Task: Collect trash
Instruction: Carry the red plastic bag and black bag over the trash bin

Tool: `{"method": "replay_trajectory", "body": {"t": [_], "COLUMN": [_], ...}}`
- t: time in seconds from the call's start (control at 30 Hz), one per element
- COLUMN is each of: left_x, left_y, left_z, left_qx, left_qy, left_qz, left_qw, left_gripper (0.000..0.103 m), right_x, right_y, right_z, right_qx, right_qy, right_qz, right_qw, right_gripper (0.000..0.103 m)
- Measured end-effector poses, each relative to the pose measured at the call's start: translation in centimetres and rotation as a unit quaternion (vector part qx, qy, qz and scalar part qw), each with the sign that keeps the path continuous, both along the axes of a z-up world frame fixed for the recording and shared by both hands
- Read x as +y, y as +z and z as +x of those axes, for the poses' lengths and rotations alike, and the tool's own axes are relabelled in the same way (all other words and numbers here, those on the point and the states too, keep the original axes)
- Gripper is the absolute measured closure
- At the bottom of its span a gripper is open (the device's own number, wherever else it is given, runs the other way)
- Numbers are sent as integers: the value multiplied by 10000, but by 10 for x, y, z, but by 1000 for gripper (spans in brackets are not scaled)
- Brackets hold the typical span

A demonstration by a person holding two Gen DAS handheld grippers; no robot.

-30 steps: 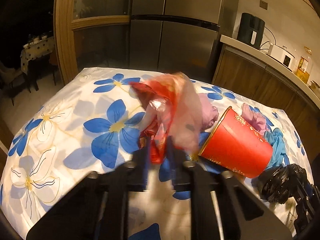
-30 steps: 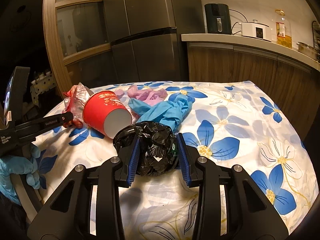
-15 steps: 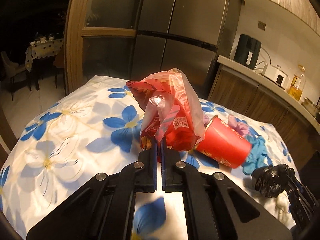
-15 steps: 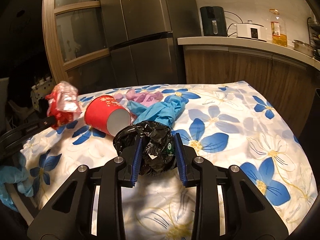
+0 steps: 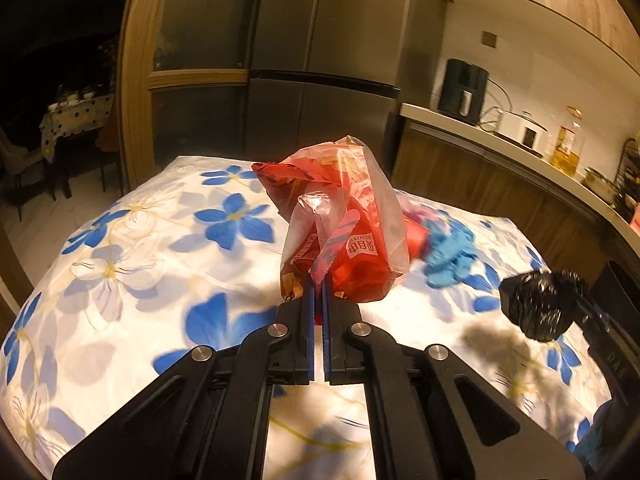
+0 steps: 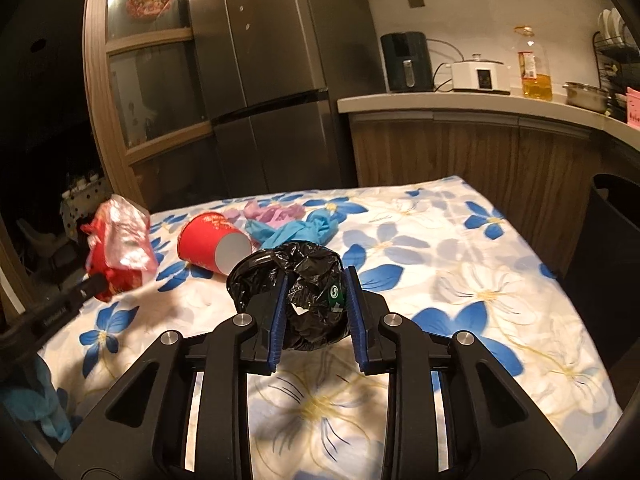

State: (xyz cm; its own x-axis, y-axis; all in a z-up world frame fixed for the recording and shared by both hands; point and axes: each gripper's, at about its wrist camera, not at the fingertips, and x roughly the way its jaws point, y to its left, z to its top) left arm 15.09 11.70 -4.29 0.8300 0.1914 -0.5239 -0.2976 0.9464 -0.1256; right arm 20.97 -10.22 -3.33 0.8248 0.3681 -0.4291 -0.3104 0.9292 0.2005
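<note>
My left gripper (image 5: 317, 280) is shut on a crumpled red snack wrapper in clear plastic (image 5: 340, 220), held up off the flowered tablecloth (image 5: 120, 264). In the right wrist view the same bundle (image 6: 120, 240) hangs at the left. My right gripper (image 6: 316, 276) has a wadded black plastic bag (image 6: 304, 280) between its blue pads; the jaws are closing and press on its sides. The bag (image 5: 540, 306) hangs above the cloth. A red paper cup (image 6: 208, 240) lies on its side behind it, next to blue gloves (image 6: 296, 230) and a purple glove (image 6: 276, 212).
A dark bin (image 6: 612, 240) stands off the table's right edge. Behind the table are a steel fridge (image 6: 260, 60) and a counter (image 6: 460, 100) with appliances and an oil bottle. A blue-gloved hand (image 6: 36, 412) shows at the lower left.
The left jaws closed on the red wrapper and lifted it off the cloth. The right jaws squeezed the black bag tighter and raised it off the cloth too.
</note>
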Motion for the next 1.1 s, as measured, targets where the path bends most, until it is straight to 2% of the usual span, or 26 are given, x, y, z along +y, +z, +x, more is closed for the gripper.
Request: {"method": "replay_trajectory", "body": {"t": [0.37, 0.63, 0.83, 1.1], "left_x": [-70, -124, -172, -240], "left_y": [12, 22, 31, 39], "left_z": [-1, 8, 19, 31], "left_qx": [-125, -246, -377, -558], "left_qy": [-652, -1199, -1713, -2386], "left_qz": [207, 339, 421, 502], "left_qw": [9976, 9919, 9836, 9682], "left_gripper": [101, 101, 101, 101], "right_x": [-59, -108, -146, -195], "right_y": [16, 21, 26, 32], "right_z": [-32, -45, -51, -56], "right_qx": [-219, -340, -387, -472], "right_qy": [-486, -976, -1394, -1940], "right_qz": [98, 138, 127, 18], "right_qw": [9985, 9945, 9894, 9799], "right_gripper": [76, 76, 76, 77]}}
